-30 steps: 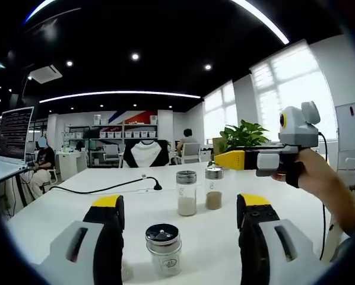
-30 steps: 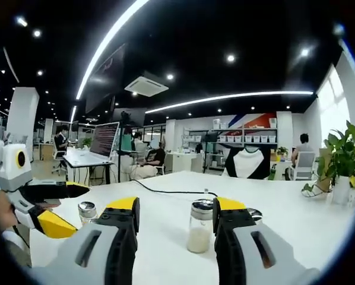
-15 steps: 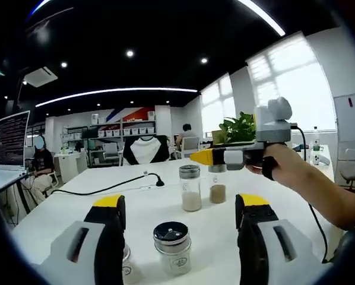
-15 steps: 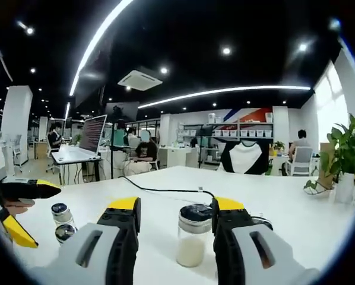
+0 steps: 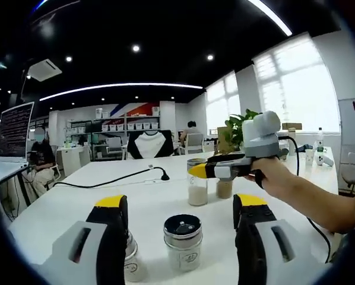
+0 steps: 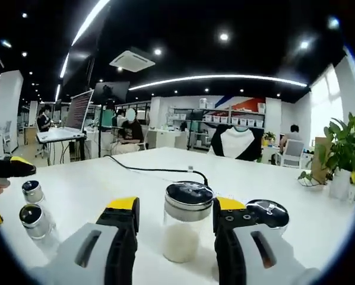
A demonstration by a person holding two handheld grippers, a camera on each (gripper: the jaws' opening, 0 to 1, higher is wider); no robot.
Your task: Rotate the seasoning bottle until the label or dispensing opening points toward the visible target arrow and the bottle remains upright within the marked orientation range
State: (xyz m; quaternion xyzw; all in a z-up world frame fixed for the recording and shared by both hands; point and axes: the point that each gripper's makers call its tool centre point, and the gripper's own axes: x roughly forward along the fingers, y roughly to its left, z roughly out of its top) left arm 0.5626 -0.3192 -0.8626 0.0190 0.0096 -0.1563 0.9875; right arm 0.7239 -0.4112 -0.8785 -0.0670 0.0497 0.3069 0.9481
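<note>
Bottle in play: a seasoning bottle (image 6: 185,221) with white powder is framed between the jaws of the right gripper (image 6: 174,222), upright on the white table (image 6: 100,184).
Handling: glass walls and a metal cap are seen, so it is judged stiff, smooth, breakable, light; a hold low on the glass body is advised.
Right gripper state: jaws are spread wide either side, contact cannot be confirmed.
Right pose: the gripper is held level, as seen in the left gripper view (image 5: 195,171).
Left gripper (image 5: 180,237): jaws are parted, nothing is held; 1 capped jar (image 5: 183,241) stands between them.
Neighbour: a brown-filled bottle (image 5: 224,188) stands just beside the target.
Arrow: no target mark is seen.
</note>
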